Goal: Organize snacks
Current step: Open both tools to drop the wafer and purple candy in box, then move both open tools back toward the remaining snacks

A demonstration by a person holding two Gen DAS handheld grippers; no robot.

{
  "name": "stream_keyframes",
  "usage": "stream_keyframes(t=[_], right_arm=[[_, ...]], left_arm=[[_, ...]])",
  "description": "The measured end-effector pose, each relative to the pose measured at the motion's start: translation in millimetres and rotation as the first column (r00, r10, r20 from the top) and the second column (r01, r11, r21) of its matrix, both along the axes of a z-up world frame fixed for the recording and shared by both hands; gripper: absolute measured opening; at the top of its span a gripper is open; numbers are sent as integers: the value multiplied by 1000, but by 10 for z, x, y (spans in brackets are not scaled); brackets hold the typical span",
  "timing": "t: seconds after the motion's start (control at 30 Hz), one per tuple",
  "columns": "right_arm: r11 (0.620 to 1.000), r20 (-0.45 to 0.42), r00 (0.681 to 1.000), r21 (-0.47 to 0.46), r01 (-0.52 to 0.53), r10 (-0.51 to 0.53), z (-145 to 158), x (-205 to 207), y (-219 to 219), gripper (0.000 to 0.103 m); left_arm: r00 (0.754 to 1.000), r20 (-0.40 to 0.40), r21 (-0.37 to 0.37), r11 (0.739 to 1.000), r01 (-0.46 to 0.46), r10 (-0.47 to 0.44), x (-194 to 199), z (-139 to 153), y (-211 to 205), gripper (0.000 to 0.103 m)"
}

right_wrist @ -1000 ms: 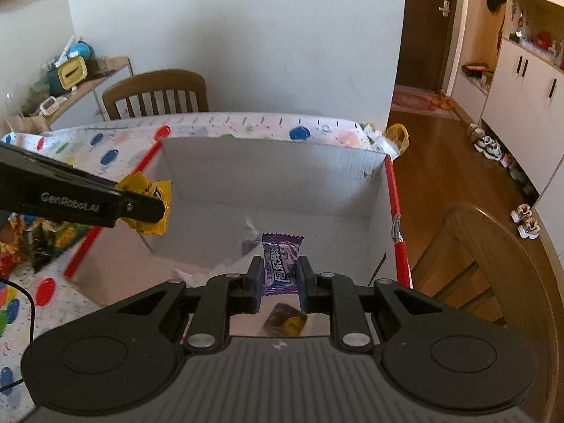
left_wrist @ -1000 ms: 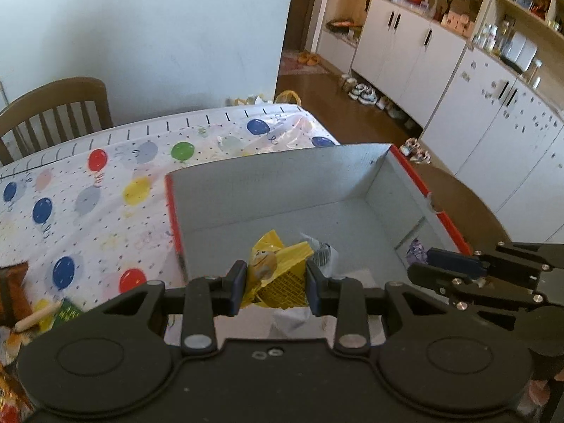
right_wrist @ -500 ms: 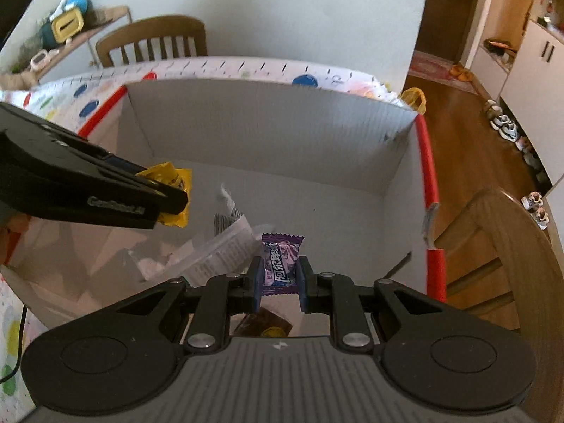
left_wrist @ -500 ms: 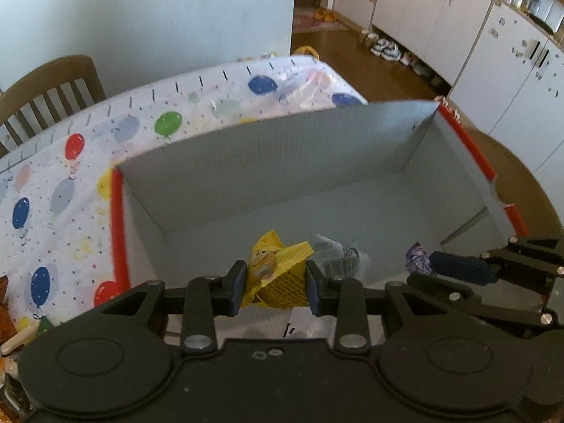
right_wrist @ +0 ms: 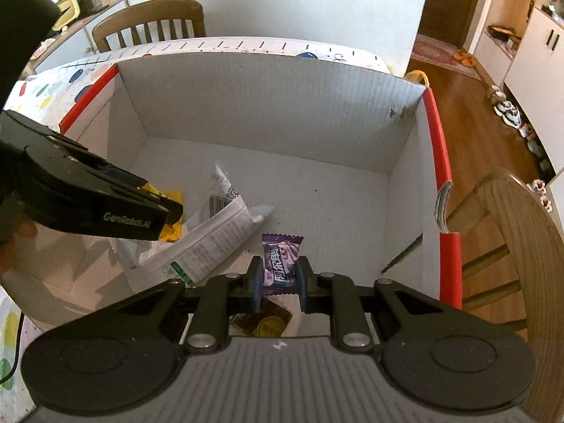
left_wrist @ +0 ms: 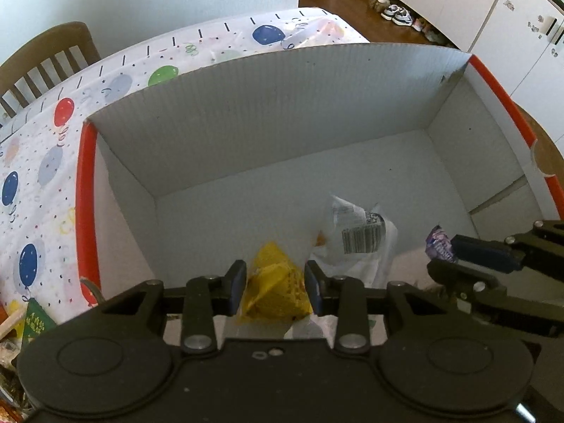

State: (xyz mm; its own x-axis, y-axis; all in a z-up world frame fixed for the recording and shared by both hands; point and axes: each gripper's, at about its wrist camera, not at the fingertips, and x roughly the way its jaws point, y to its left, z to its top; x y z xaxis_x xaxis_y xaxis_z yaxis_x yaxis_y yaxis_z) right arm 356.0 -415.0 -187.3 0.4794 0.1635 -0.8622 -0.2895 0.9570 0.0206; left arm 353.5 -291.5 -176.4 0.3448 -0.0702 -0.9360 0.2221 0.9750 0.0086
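A white cardboard box (left_wrist: 282, 112) with red side rims stands on the balloon-print tablecloth; it also shows in the right wrist view (right_wrist: 268, 105). My left gripper (left_wrist: 275, 283) is shut on a yellow snack packet (left_wrist: 273, 282) low inside the box. My right gripper (right_wrist: 279, 280) is shut on a purple candy (right_wrist: 281, 261) and holds it inside the box near the right wall. The candy also shows in the left wrist view (left_wrist: 439, 243). A white wrapper with a barcode (left_wrist: 359, 232) lies on the box floor between the grippers.
A brown and yellow snack (right_wrist: 262, 320) lies on the box floor under my right gripper. Loose snacks (left_wrist: 31, 320) lie on the tablecloth (left_wrist: 38, 162) left of the box. A wooden chair (right_wrist: 504, 246) stands right of the box, another (right_wrist: 155, 21) behind the table.
Both grippers have moved forward and down into the box, each still holding its snack. The box walls now fill more of both views.
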Motion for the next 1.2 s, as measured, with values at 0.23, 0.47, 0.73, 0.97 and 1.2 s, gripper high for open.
stream_keyframes(t=[0.23, 0.47, 0.73, 0.97, 1.2], right_arm=[[1000, 7, 1000, 22, 20, -21, 78, -58, -39, 21], [998, 23, 998, 24, 55, -55, 181, -181, -60, 21], [996, 74, 994, 42, 80, -83, 414, -398, 9, 22], [994, 149, 983, 39, 100, -104, 670, -625, 154, 22], [989, 184, 974, 83, 121, -135, 877, -841, 349, 22]], left_arm=[[999, 38, -3, 1000, 10, -10, -57, 127, 11, 47], [995, 99, -33, 999, 27, -24, -200, 333, -13, 61], [986, 161, -85, 995, 55, -41, -408, 563, 83, 63], [976, 211, -118, 990, 74, -48, -607, 776, 269, 68], [961, 273, -150, 985, 83, -39, -866, 1030, 554, 74]])
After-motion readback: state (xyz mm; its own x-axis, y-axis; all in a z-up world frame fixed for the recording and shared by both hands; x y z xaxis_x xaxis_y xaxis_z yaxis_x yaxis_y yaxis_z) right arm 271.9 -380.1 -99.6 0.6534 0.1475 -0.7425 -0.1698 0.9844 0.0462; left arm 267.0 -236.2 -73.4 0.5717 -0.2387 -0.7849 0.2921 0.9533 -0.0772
